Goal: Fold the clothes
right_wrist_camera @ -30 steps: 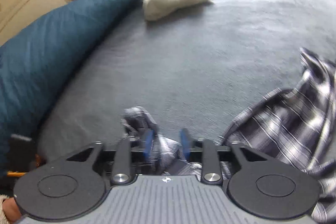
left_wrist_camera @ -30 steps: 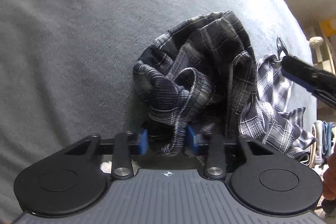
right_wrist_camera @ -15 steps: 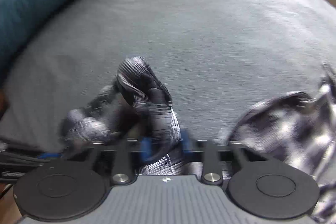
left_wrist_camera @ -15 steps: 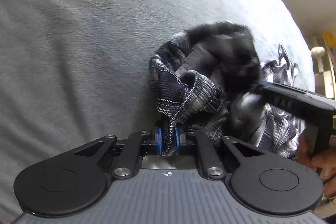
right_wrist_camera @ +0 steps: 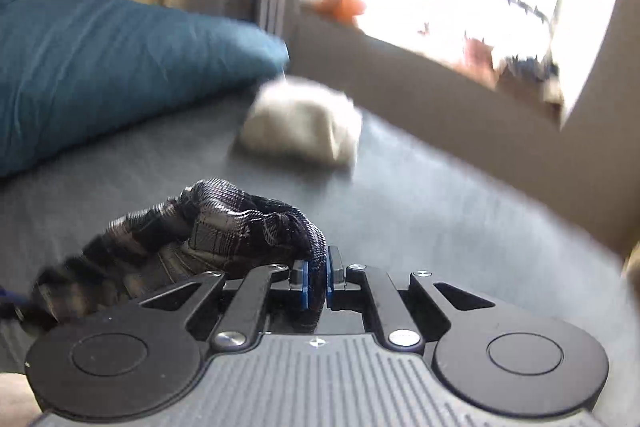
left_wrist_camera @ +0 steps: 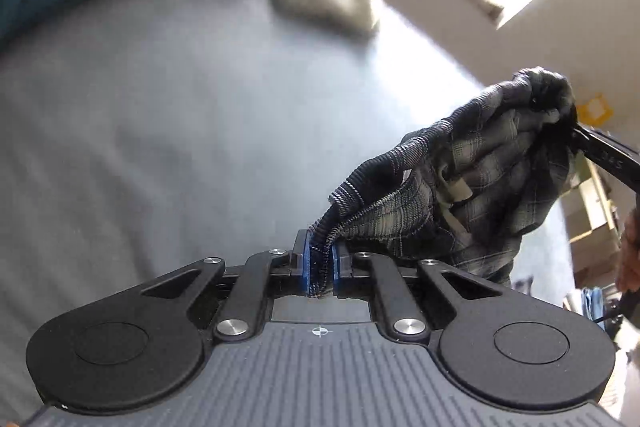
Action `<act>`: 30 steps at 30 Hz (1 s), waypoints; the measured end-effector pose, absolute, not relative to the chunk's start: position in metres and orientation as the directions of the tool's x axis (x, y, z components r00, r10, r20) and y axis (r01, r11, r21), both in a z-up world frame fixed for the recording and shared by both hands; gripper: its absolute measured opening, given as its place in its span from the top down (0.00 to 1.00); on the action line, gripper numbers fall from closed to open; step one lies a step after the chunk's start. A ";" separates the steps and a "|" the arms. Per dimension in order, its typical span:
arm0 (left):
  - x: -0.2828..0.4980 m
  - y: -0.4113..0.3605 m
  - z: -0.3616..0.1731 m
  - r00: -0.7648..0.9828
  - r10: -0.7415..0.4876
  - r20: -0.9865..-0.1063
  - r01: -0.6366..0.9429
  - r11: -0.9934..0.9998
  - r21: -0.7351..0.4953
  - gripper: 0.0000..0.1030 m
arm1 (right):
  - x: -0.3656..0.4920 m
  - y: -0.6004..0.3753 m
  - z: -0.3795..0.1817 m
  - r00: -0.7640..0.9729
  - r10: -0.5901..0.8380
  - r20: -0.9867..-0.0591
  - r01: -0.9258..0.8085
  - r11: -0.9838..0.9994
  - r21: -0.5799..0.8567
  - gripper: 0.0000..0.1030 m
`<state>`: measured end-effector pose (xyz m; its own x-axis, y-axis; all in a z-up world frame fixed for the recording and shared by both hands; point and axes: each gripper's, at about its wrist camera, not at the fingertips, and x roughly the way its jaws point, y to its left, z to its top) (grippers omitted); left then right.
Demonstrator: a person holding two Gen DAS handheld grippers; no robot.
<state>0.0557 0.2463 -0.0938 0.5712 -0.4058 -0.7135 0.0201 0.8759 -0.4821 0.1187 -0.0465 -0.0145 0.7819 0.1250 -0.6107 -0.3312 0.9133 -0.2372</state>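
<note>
Both grippers are clamped on the dark plaid garment, which hangs lifted above the grey bed. The left gripper pinches its ribbed hem between blue pads, and the right gripper, whose jaws have just been closing, pinches another bunched edge of the cloth. Beyond the garment lie a teal pillow and, just beside it, a cream bundle.

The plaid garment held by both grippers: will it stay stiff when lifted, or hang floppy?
Probably floppy: the plaid garment sags in folds between the left gripper and the right gripper. Likely light, since only thin pinched edges carry it. The ribbed hem may resist slipping, though I cannot be sure.
</note>
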 end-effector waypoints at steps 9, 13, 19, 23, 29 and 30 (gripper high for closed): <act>0.097 0.268 -0.098 0.630 -0.315 -0.710 -0.058 0.893 -0.447 0.92 | 0.186 0.026 0.001 0.827 0.232 -0.512 -0.443 0.830 -0.340 0.92; 0.132 0.278 -0.150 0.514 -0.266 -0.816 -0.169 0.901 -0.400 0.88 | 0.236 0.065 -0.056 0.733 0.242 -0.636 -0.475 0.851 -0.225 0.61; 0.155 0.291 -0.203 0.344 -0.249 -0.905 -0.259 0.901 -0.347 0.68 | 0.261 0.055 -0.117 0.585 0.120 -0.802 -0.346 0.931 -0.113 0.51; 0.160 0.301 -0.196 0.258 -0.246 -0.934 -0.271 0.910 -0.315 0.64 | 0.239 0.004 -0.083 0.519 0.086 -0.851 -0.193 0.981 -0.019 0.51; 0.170 0.318 -0.148 0.168 -0.191 -0.967 -0.242 0.943 -0.228 0.64 | 0.206 -0.072 0.035 0.518 0.010 -0.855 -0.017 1.000 0.001 0.51; 0.175 0.318 -0.138 0.168 -0.179 -0.969 -0.237 0.947 -0.216 0.64 | 0.203 -0.084 0.053 0.535 -0.009 -0.845 0.016 1.000 -0.001 0.51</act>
<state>0.1748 0.3176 -0.1384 0.1678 -0.1792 -0.9694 -0.2367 0.9472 -0.2161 0.2029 -0.0840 0.0532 0.5350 -0.0089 -0.8448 0.0157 0.9999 -0.0006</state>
